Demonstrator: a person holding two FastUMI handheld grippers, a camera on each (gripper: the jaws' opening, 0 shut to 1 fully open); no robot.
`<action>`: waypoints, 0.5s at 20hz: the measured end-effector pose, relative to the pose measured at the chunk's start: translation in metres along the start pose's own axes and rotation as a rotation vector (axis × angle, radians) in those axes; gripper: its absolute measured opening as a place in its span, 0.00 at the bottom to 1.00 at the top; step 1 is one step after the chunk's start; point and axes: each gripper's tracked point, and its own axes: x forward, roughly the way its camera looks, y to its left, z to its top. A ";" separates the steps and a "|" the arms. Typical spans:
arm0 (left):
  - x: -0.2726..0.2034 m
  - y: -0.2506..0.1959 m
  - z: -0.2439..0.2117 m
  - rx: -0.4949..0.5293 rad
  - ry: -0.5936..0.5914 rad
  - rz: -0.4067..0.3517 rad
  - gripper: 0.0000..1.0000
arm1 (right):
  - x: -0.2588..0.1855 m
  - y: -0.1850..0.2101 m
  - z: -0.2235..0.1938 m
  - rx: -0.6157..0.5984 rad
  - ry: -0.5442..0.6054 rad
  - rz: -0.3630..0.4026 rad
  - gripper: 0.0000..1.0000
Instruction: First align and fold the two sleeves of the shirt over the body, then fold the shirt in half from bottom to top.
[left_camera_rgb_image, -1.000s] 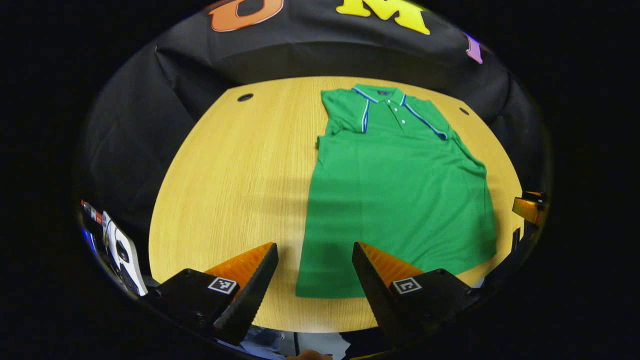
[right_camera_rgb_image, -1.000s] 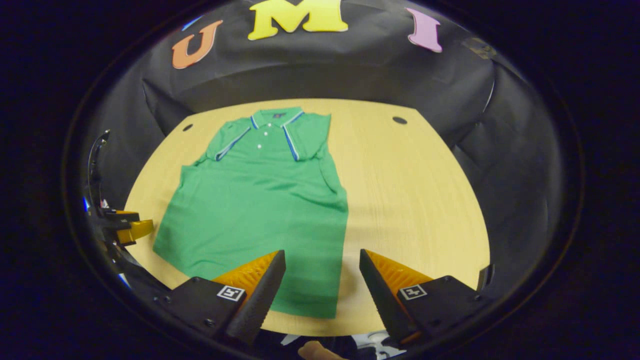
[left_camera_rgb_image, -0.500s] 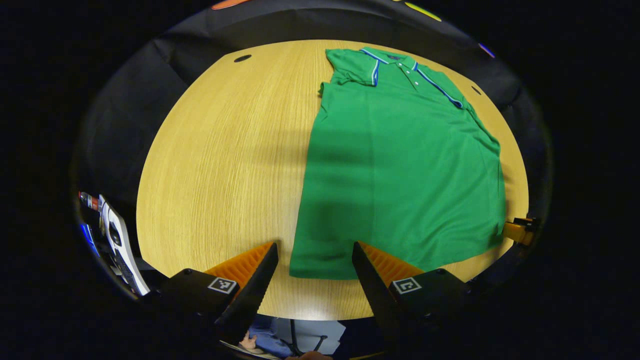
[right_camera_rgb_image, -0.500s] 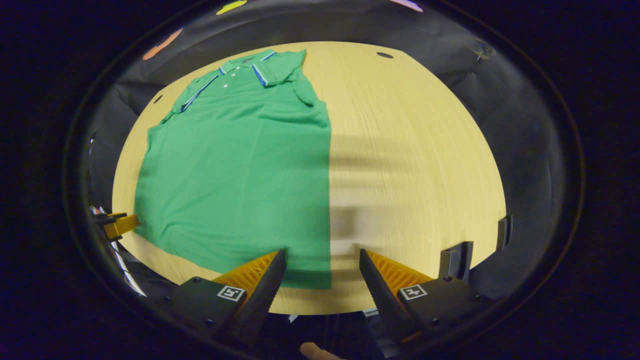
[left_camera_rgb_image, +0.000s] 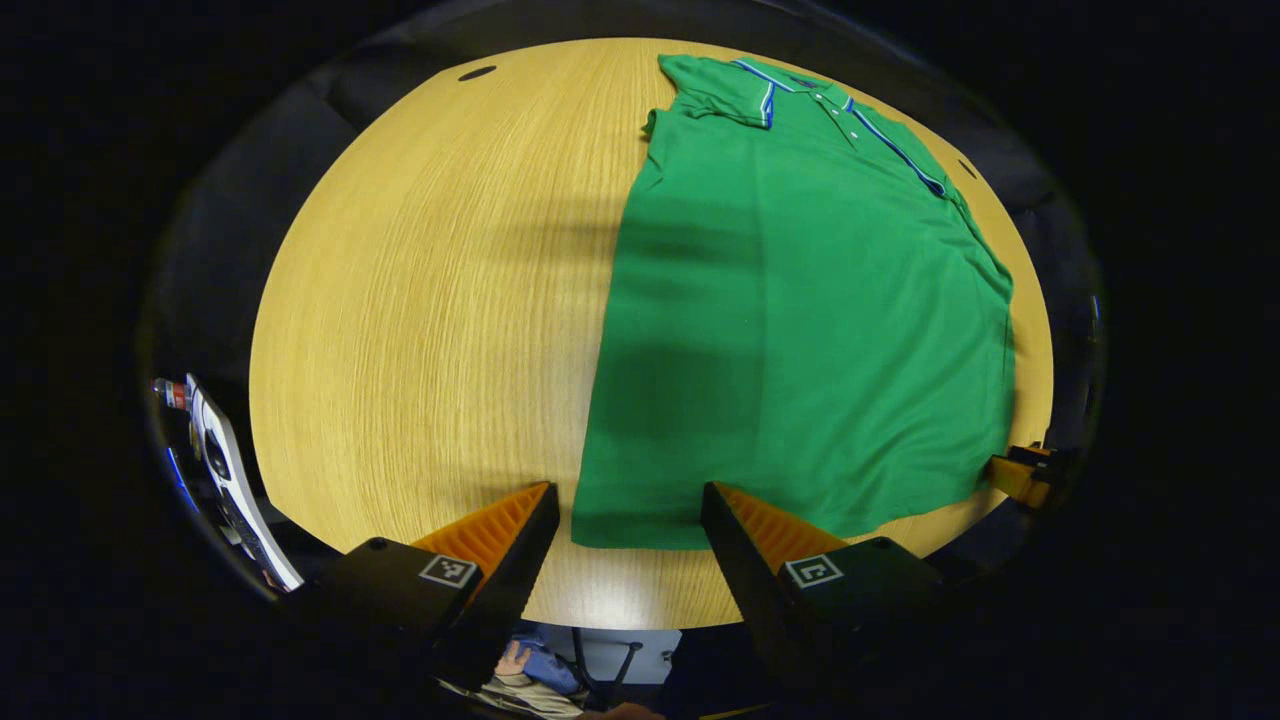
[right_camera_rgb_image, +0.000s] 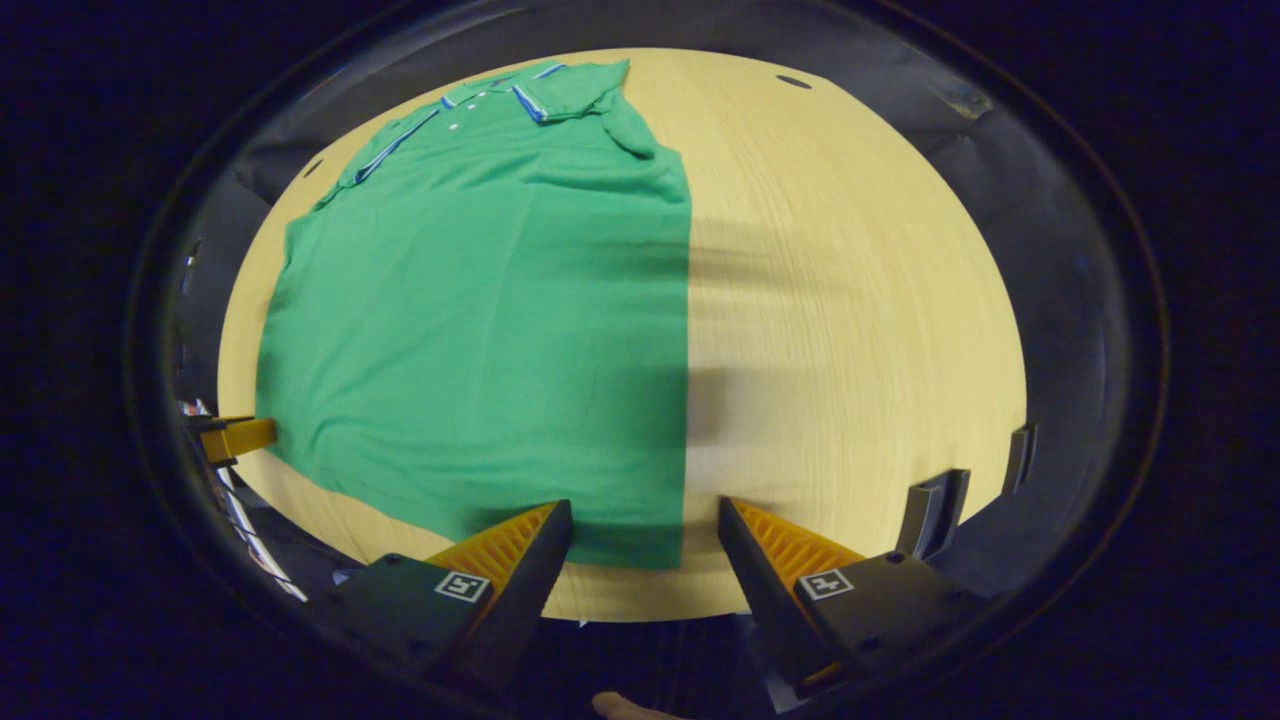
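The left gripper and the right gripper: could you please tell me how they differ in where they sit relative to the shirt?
The left gripper frames the hem's left corner of the shirt; the right gripper frames its right corner. Cloth fills most of the left gripper's gap, while the right gripper's gap is split between cloth and bare table. Both have open jaws and hold nothing.

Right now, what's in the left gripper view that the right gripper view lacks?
Left gripper view: the left gripper, open, framing the shirt's near left hem corner; a white device at the table's left edge; a person's hand below the table.

Right gripper view: the right gripper, open, framing the near right hem corner; dark brackets at the table's right edge.

Both: the green shirt flat on the wood table, sleeves folded in, collar far, and each view catches the other gripper's tip at its edge.
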 end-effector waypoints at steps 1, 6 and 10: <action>0.000 0.001 0.000 0.010 0.016 0.001 0.96 | 0.001 0.001 0.001 0.003 0.019 -0.001 0.95; 0.001 0.000 0.003 0.015 0.086 -0.001 0.96 | 0.001 0.004 0.002 -0.005 0.111 -0.009 0.89; 0.001 -0.011 0.001 0.005 0.077 -0.009 0.82 | 0.002 0.004 0.002 -0.014 0.119 -0.005 0.84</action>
